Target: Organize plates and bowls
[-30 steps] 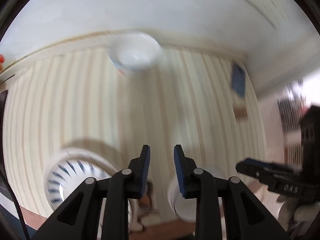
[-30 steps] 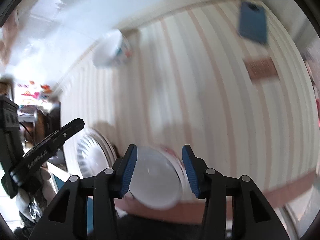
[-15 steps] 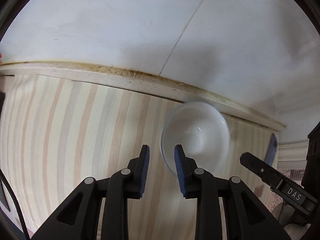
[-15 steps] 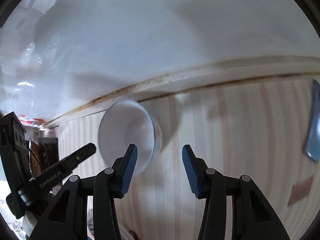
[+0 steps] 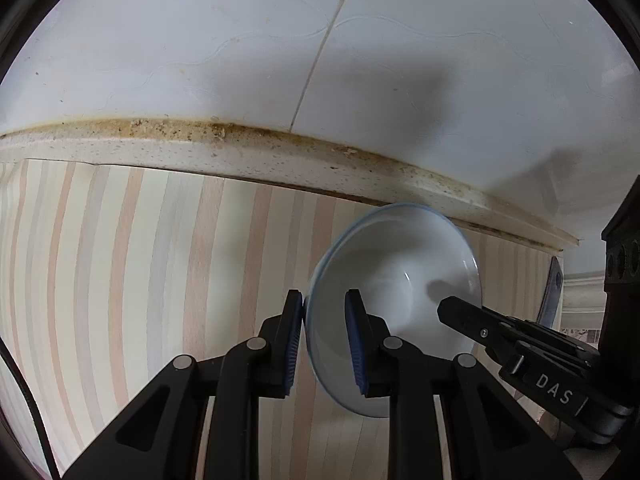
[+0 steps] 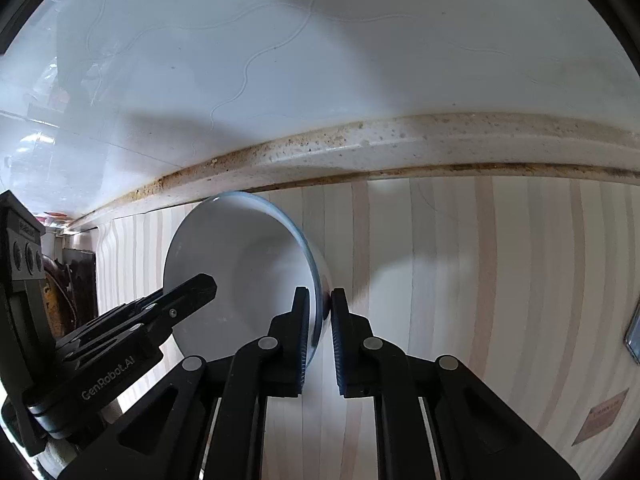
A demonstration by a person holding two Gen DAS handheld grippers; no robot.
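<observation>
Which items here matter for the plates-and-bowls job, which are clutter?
Job: white bowl, its rim straddled by the left gripper and by the right gripper.

Clutter: blue flat object at the counter's far edge; brown card on the striped mat.

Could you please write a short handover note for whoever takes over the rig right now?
Left gripper: closed on the left rim of the white bowl.
Right gripper: closed on the opposite rim of the same bowl.
The bowl is tipped on its side, near the back edge of the striped counter, by the tiled wall.
Done: bowl gripped by both.
Left: set it where it belongs; no other dishes are in view.
</observation>
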